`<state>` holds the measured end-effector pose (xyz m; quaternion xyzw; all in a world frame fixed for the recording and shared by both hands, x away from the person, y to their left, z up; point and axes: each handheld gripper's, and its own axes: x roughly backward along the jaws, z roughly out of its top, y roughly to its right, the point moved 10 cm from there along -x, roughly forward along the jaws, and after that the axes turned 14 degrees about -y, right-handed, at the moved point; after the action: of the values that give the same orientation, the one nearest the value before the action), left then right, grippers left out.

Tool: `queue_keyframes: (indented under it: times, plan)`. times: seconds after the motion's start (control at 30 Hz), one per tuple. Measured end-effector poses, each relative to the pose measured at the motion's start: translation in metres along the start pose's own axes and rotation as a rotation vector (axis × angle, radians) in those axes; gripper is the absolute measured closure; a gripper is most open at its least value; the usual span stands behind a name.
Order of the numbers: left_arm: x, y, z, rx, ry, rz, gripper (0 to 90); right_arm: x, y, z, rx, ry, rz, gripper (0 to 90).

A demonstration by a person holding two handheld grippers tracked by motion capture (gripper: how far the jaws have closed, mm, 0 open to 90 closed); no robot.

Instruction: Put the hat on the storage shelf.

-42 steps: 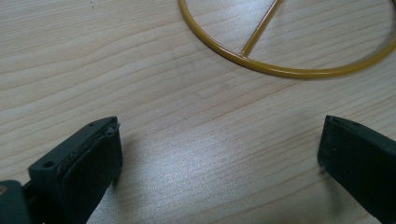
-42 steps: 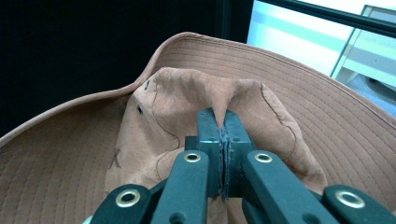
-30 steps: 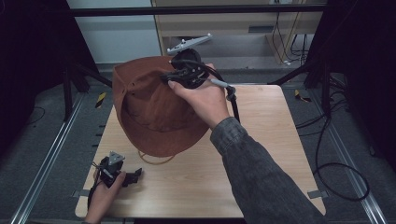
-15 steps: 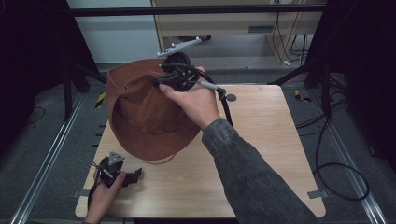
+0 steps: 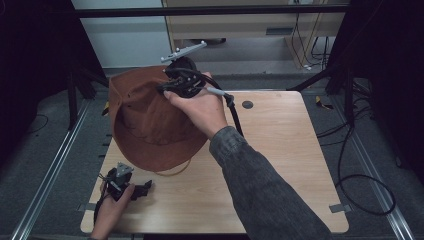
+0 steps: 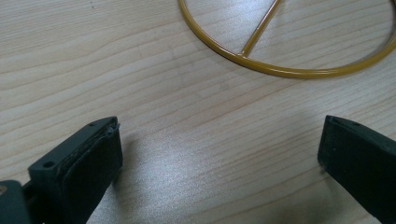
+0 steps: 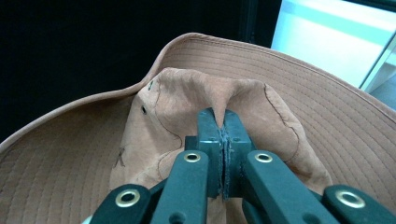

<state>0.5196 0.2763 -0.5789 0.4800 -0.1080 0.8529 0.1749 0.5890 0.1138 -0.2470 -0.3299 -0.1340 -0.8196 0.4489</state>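
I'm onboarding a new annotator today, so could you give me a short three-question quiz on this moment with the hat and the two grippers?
1. True or false: the right gripper is shut on a fold of the brown, wide-brimmed fabric hat.
2. Multiple choice: in the left gripper view, what lies on the light wooden table beyond the left gripper?
A. a thin yellow wire ring with a straight spoke
B. a red plastic cup
C. a folded blue towel
3. Fill in: the left gripper's jaws stand ____, with bare wood between them.

Key:
1. True; its jaws pinch the fabric of the crown.
2. A, the thin yellow wire ring.
3. Open.
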Motion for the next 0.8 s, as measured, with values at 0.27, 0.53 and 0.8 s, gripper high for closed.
queue_keyframes:
  times: [0.27,0.53,0.8]
  plan:
    - [0.000,0.000,0.000,0.000,0.000,0.000,0.0,-0.016,-0.002,0.000,-0.009,-0.011,0.011,88.8]
    - [0.000,0.000,0.000,0.001,0.001,0.000,0.0,-0.029,-0.004,-0.003,-0.018,-0.033,0.017,88.5]
    - [0.000,0.000,0.000,-0.001,0.000,0.002,0.0,-0.037,-0.005,-0.007,-0.016,-0.053,0.024,87.8]
